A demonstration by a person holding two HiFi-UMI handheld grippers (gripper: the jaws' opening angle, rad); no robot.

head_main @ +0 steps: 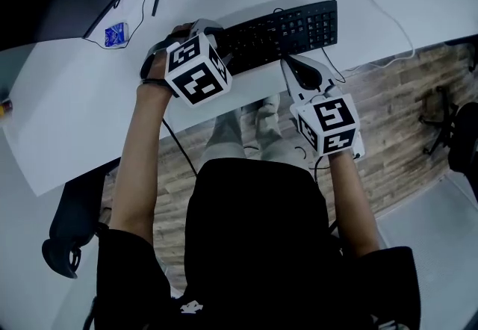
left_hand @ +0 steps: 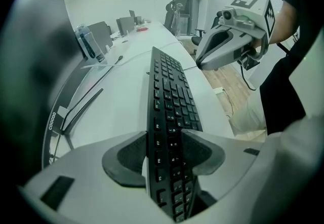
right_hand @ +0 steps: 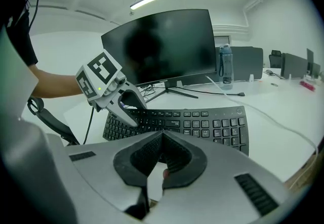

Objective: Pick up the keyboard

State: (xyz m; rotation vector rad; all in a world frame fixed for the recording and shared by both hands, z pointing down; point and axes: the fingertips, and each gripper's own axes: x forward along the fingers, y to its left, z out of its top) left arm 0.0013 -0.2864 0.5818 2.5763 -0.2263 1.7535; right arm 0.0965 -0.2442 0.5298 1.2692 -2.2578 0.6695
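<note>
The black keyboard (head_main: 280,31) lies across the white desk (head_main: 75,112) near its front edge. My left gripper (left_hand: 164,139) sits at the keyboard's left end, pointing steeply down, under its marker cube (head_main: 196,67). Its jaws stand wide and closed on that end, one pad on each side of the keyboard (left_hand: 169,101). In the right gripper view one left finger (right_hand: 126,111) lies across the keys (right_hand: 192,121). My right gripper (right_hand: 161,134) is shut with nothing in it. It hovers at the keyboard's front edge, near the middle (head_main: 287,61).
A dark monitor (right_hand: 157,48) on a splayed stand is behind the keyboard, with a water bottle (right_hand: 226,66) beside it. A white cable (head_main: 388,30) trails over the desk's right part. The person's legs, wooden floor (head_main: 396,112) and a chair (head_main: 67,239) lie below the desk edge.
</note>
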